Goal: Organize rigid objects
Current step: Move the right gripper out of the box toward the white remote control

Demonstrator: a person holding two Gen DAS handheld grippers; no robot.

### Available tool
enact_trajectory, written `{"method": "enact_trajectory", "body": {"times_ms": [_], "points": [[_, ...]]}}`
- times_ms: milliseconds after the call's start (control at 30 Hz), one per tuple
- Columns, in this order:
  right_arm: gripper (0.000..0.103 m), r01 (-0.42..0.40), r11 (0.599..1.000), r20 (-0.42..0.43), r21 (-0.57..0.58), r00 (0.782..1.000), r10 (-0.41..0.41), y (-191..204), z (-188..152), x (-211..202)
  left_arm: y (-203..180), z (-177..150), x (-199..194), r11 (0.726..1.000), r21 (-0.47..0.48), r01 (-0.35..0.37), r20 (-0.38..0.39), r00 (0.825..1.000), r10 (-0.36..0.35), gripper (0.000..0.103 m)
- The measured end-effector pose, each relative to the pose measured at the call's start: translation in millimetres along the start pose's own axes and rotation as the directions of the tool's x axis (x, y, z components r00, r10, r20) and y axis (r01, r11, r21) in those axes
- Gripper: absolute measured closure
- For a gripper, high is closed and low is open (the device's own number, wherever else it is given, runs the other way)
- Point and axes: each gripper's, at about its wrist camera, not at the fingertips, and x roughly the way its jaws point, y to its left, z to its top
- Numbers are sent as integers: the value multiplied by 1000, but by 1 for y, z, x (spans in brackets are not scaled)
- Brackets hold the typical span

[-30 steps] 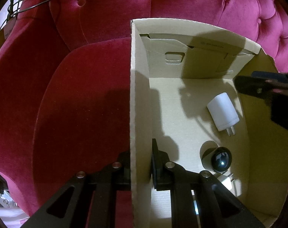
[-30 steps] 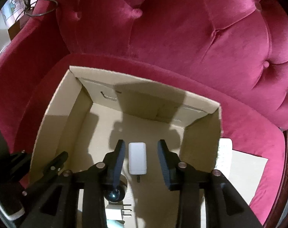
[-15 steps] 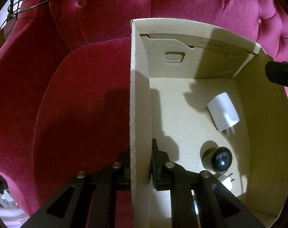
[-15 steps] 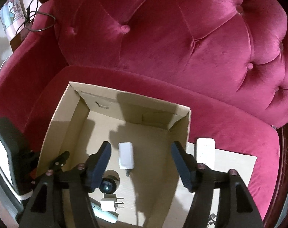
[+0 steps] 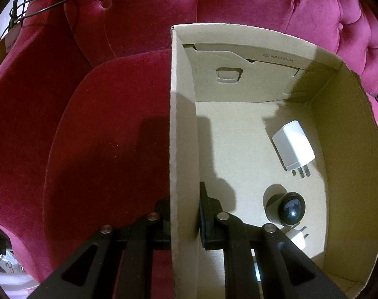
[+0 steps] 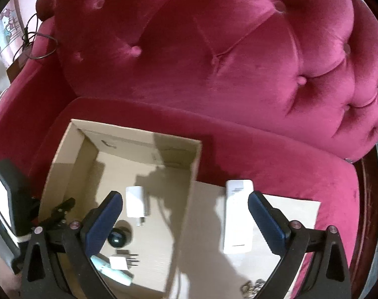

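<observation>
Left gripper (image 5: 184,220) clamped on cardboard box (image 5: 182,129) wall; right gripper (image 6: 184,220) jaws opening, nothing between.
Only the right wrist view shows the white slab (image 6: 237,220), lower right, outside the box.

Left wrist view looks steeply down, close against the cardboard box (image 5: 184,129) wall. Right wrist view looks down from higher, over box and sofa (image 6: 238,62). Both share the box interior.
</observation>
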Motion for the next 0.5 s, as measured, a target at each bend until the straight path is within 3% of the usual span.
{"method": "enact_trajectory", "body": {"times_ms": [500], "points": [[0, 61, 998, -13, 19, 998, -61, -52, -22, 16, 0, 0, 0, 1000, 0, -1, 0, 1000, 1, 89]]}}
